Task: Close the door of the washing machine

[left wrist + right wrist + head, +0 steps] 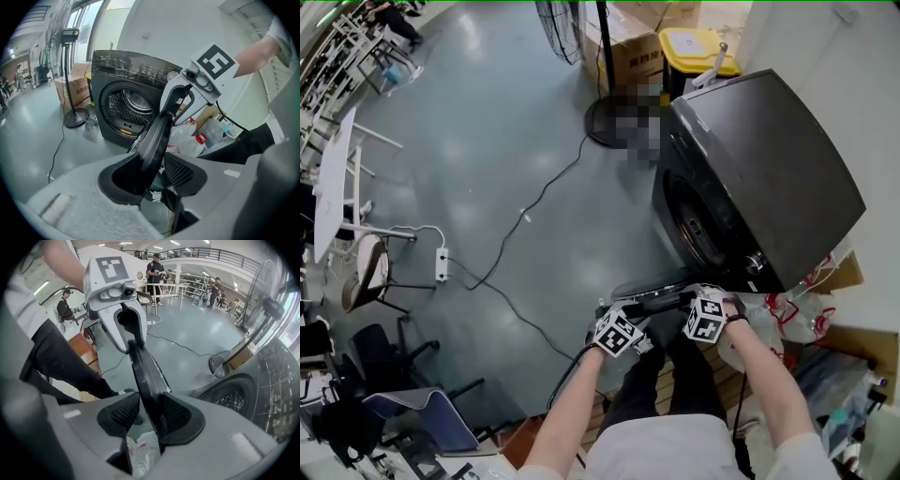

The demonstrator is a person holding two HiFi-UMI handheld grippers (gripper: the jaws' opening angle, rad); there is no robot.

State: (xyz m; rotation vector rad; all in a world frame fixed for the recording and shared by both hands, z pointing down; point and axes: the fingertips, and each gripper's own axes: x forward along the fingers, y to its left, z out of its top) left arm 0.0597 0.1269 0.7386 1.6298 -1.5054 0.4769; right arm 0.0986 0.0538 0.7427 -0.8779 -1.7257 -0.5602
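Grey polished floor (pixel 506 169) of an open hall, seen steeply from above.

Nearest: the left gripper (pixel 157 176) has its jaws apart, with the rim of the door (pixel 157 140) between them. The rim lies against one pad and a gap shows at the other. The right gripper (pixel 149 414) stands likewise: jaws apart, rim against one pad, clear of the other. Each gripper shows in the other's view, farther along the same rim.

The door is swung out from the front of the washing machine (pixel 778 159) and sits edge-on to both gripper cameras. Its rim runs from the jaws up and away. The hinge side cannot be made out.

Behind the door the drum (pixel 129 105) faces out, with its perforated wall visible and its contents unclear. Just beside the machine lie white plastic bags (pixel 778 314) with red handles, contents hidden.

On the floor before the machine, a cable (pixel 534 211) runs to a power strip (pixel 442 263). Beyond the machine are a fan (pixel 605 117), a cardboard box (pixel 633 56) and a yellow-lidded bin (pixel 694 47), cut off by the frame edge. The people (pixel 157 268) farthest off are small.
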